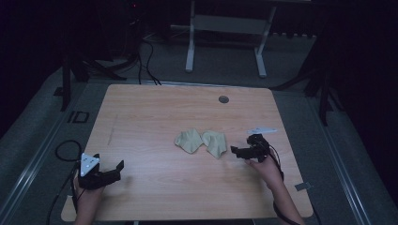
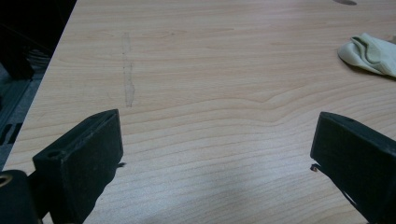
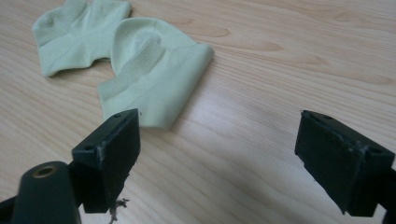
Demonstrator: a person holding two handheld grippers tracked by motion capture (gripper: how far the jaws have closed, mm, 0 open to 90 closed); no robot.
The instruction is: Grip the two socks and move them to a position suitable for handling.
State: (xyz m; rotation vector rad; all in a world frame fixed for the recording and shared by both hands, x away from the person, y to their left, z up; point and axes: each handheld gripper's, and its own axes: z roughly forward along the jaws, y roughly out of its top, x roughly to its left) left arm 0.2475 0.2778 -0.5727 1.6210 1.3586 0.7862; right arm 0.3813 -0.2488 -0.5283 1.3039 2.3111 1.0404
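Observation:
Two pale beige-green socks lie folded side by side near the middle of the wooden table [image 1: 141,108]: the left sock [image 1: 188,140] and the right sock [image 1: 216,143]. In the right gripper view the nearer sock [image 3: 149,79] lies just past the left jaw, the other sock [image 3: 74,32] beyond it. My right gripper [image 1: 240,151] is open, a short way to the right of the socks, holding nothing. My left gripper [image 1: 117,168] is open over bare wood near the front left corner. One sock [image 2: 371,53] shows far right in the left gripper view.
A small dark round cap [image 1: 223,99] sits in the tabletop near the far edge. A white slip [image 1: 262,130] lies behind the right gripper. Cables [image 1: 65,150] trail off the left side. A white frame [image 1: 225,42] stands on the floor beyond the table.

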